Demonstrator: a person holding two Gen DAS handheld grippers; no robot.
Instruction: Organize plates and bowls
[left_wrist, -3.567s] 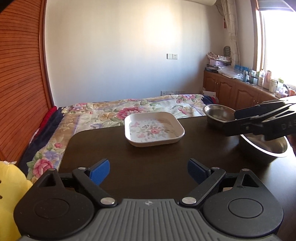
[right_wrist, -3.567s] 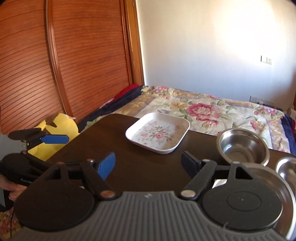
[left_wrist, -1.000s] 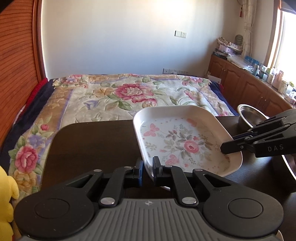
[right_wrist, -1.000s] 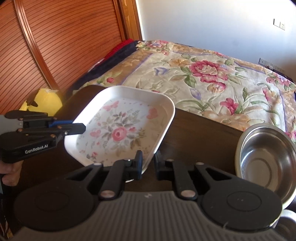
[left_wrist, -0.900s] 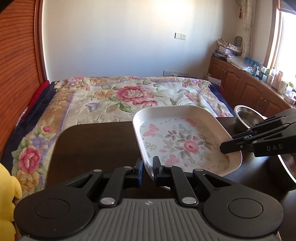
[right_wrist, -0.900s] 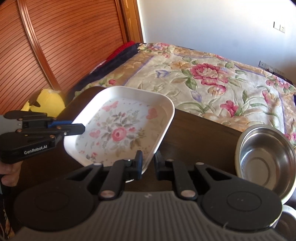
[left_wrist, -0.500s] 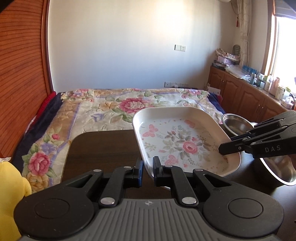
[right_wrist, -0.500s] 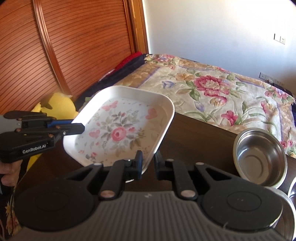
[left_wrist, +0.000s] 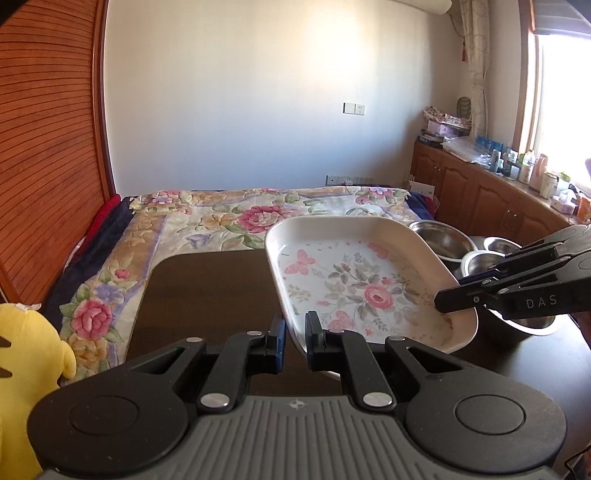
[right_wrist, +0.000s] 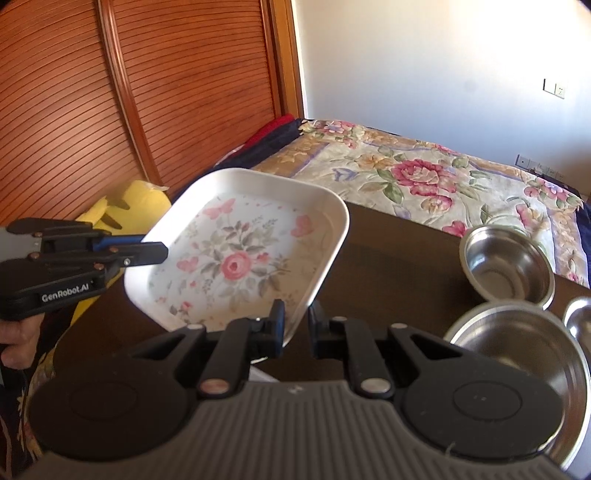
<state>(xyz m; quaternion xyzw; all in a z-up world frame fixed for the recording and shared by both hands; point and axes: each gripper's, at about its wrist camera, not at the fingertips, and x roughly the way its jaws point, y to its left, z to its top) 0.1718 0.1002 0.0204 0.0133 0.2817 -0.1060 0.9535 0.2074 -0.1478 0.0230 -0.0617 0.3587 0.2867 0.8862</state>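
A white square plate with a rose print (left_wrist: 362, 280) hangs tilted above the dark table (left_wrist: 207, 295). My left gripper (left_wrist: 294, 332) is shut on its near left rim. The right gripper (right_wrist: 295, 325) is shut on the plate (right_wrist: 240, 258) at the opposite rim. In the left wrist view the right gripper (left_wrist: 456, 297) shows clamped on the plate's right edge; in the right wrist view the left gripper (right_wrist: 151, 254) pinches the plate's left edge. Steel bowls (right_wrist: 506, 262) (right_wrist: 517, 343) sit on the table at right, and the steel bowls (left_wrist: 441, 238) also show behind the plate.
A bed with a floral cover (left_wrist: 258, 218) lies just past the table's far edge. A yellow plush toy (left_wrist: 26, 354) sits at the left. A slatted wooden wardrobe (right_wrist: 166, 92) fills the left side, and cabinets (left_wrist: 480, 195) with bottles line the right wall.
Both grippers, open 3.6 s ago with the plate resting on the table, now clamp its rim. Over the last second the plate has risen higher above the table and drawn back.
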